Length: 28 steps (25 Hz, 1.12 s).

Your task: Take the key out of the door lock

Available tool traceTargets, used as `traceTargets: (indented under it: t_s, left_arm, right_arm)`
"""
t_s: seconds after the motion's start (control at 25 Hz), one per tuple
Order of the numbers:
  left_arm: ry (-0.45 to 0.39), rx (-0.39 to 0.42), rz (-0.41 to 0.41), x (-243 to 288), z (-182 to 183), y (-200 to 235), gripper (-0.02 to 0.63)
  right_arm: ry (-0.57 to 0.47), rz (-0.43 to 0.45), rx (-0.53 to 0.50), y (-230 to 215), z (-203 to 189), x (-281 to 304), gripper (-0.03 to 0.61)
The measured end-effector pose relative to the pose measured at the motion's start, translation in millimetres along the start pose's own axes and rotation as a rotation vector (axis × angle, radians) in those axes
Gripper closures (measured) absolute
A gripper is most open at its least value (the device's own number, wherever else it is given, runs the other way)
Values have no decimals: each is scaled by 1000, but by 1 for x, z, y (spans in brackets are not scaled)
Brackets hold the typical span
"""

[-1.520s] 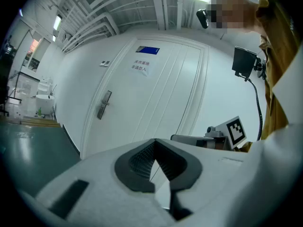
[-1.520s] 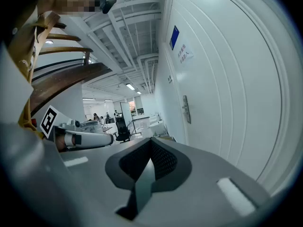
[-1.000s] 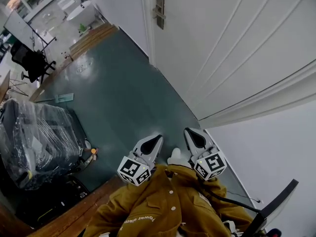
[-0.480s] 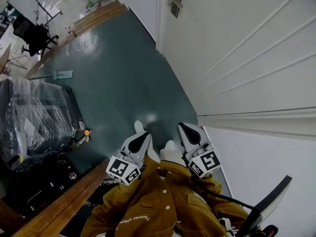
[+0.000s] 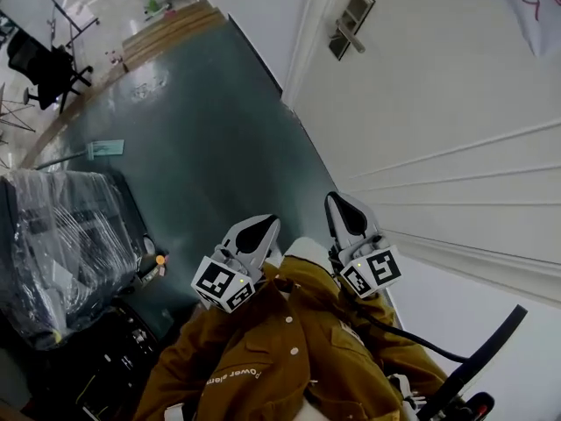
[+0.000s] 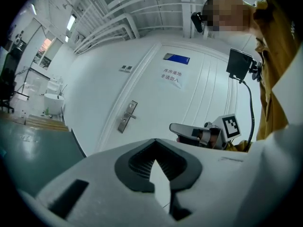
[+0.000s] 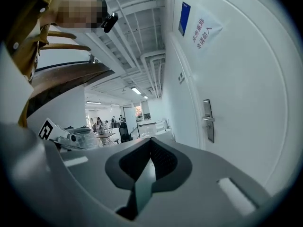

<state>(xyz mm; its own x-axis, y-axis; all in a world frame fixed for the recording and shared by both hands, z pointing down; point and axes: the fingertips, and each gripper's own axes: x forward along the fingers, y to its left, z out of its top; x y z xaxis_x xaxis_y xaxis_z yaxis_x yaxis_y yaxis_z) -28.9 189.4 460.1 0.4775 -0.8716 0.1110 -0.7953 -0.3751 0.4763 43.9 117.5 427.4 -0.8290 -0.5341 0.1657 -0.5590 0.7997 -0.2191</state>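
Since the earlier frames the person has walked across the green floor (image 5: 202, 130) toward the white door (image 5: 438, 130). The door lock (image 5: 351, 23) now sits further right in the head view. The left gripper (image 5: 266, 224) and right gripper (image 5: 339, 207) both have their jaws pressed together on nothing (well apart from the lock). The key is too small to make out.

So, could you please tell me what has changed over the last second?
The person has walked nearer the door: its handle plate has shifted rightward in the head view and a sign has come into view. Nothing was grasped or released. The left tongs and right tongs stay shut and empty.
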Motion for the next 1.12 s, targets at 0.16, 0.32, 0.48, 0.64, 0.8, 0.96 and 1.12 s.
traceTargets:
  t_s: [0.16, 0.32, 0.48, 0.64, 0.8, 0.96, 1.12]
  left_arm:
    - [12, -37, -26, 30, 23, 51, 618]
    - [41, -35, -76, 68, 39, 79, 618]
    - [63, 0, -107, 127, 65, 102, 618]
    - [93, 34, -145, 188, 88, 115, 618]
    - [92, 63, -170, 237, 115, 118, 618]
    - [108, 18, -153, 265, 124, 131, 618]
    - [130, 8, -179, 290, 127, 145, 618]
  right_arm:
    - [12, -64, -1, -25, 5, 44, 571]
    - [11, -116, 12, -58, 13, 72, 571]
    - [-18, -145, -3, -118, 32, 109, 571]
    - [-21, -155, -50, -186, 60, 147, 550]
    - [17, -174, -122, -249, 88, 188, 418]
    - [132, -222, -230, -297, 92, 230, 293]
    - [235, -275, -253, -340, 75, 264, 272]
